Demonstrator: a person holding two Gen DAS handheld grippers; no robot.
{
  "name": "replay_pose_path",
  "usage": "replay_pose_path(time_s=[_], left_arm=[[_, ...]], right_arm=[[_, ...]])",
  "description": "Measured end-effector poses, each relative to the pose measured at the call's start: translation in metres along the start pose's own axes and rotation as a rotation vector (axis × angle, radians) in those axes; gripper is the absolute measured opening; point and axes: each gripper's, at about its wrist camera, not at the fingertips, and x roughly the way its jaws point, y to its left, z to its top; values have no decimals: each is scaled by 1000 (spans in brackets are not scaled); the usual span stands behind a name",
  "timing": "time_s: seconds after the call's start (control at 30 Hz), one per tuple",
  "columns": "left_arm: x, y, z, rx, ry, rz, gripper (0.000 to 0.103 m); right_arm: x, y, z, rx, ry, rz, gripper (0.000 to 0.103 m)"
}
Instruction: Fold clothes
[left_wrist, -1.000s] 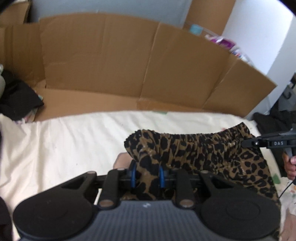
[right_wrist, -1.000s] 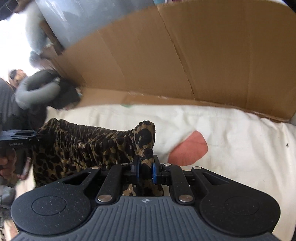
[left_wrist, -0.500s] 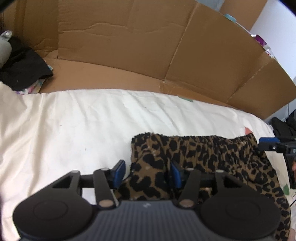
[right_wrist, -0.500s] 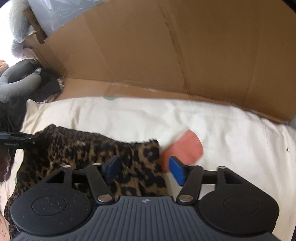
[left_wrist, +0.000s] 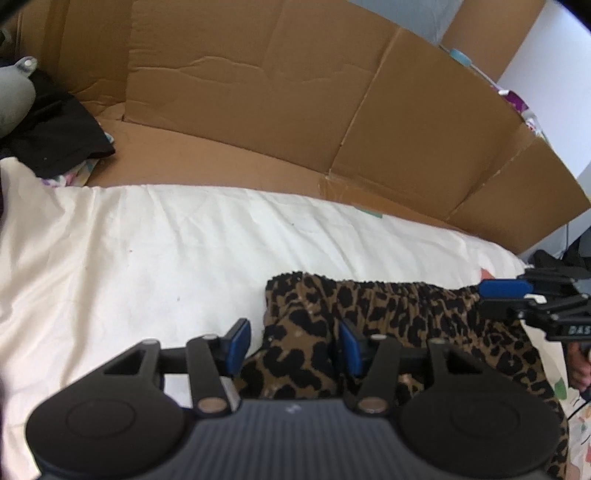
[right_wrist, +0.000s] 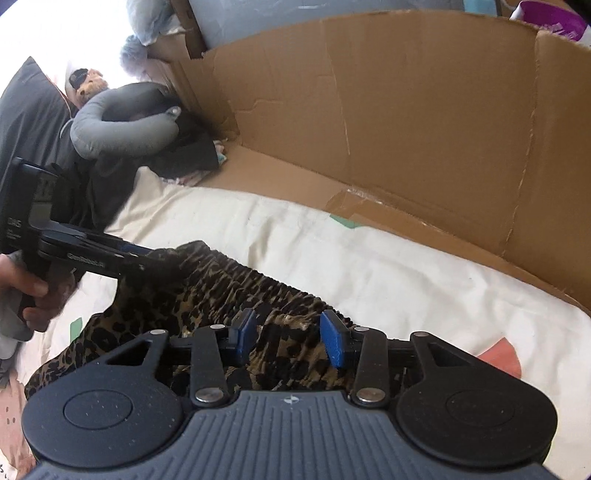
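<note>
Brown-black leopard-print elastic-waist garment (left_wrist: 388, 317) lies on cream bedsheet (left_wrist: 129, 258), waistband toward brown cardboard wall (left_wrist: 258, 110). Left gripper (left_wrist: 291, 345) & right gripper (right_wrist: 288, 338) low over its two waist corners, jaws wide, gripping nothing; 1 s ago both pinched it, lifted. Fabric btwn blue pads, prob. untouched
</note>
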Motion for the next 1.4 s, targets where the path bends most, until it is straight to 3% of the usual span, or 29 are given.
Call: replay_pose_path(time_s=[0.13,0.3,0.37,0.47,0.73,0.83,0.97,1.1,1.2,1.4], left_arm=[[-3,4,0,-23,-9,-8,54],[-6,6,-1,-42,-23,-10,54],[-7,7,-2,-46,-25,-10,54],[-8,8,-3,-44,-25,-9,54],[-8,8,-3,-37,-20,-4,54],[-8,8,-4,-38,-20,0,54],[-9,8,-4,-46,-21,-1,54],[-11,7,-3,-39,-22,-2,54],[-11,8,-3,-43,-24,-6,54],[-11,8,-3,-45,-28,-7,54]], right_arm=[[9,4,6,-46,18,22,48],[31,13,14,-187,132,46,47],[34,14,18,-216,173,58,42],[35,13,22,-218,214,74,34],[57,6,11,-155,297,82,33],[63,-3,8,-82,290,94,32],[60,-1,8,-88,277,88,29],[44,3,12,-113,249,90,19],[29,7,16,-153,225,105,2],[14,13,25,-189,189,97,2]])
